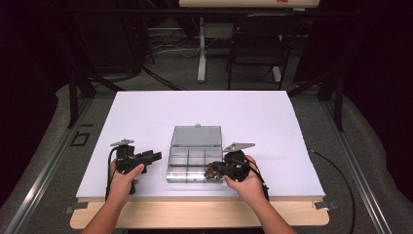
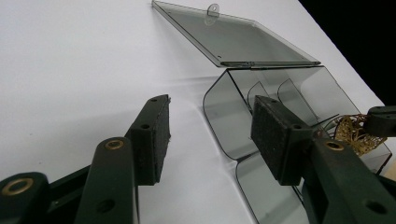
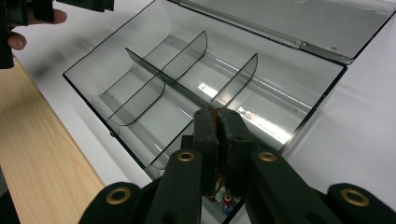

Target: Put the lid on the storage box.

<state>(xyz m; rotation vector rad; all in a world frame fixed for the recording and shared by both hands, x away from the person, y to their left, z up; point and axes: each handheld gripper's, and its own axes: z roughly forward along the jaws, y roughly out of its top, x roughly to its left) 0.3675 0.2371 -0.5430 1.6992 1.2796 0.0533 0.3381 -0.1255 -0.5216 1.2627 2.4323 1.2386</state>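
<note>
High view: the clear compartment box sits on the white surface, lid folded back flat on the far side; all places below are given from this box.
Right gripper: at the box's near right corner, its jaws pinched tight on a small golden filigree piece, perhaps an earring or charm, too small to tell.
Left gripper: just beside the box's left wall, jaws standing apart with nothing between them.
Handling of the piece: probably very light, thin and easily bent; a gentle pinch at its edge should do, and it may snag on the pads when let go.
Handling of the box: stiff, smooth plastic, likely to slide; steady it by a side wall.
Left gripper view: shows the golden lattice beside the right gripper's tip over the box.
Right gripper view: hides that lattice between the pads, only a reddish sliver peeking out, but lays open the dividers and bare compartments.
</note>
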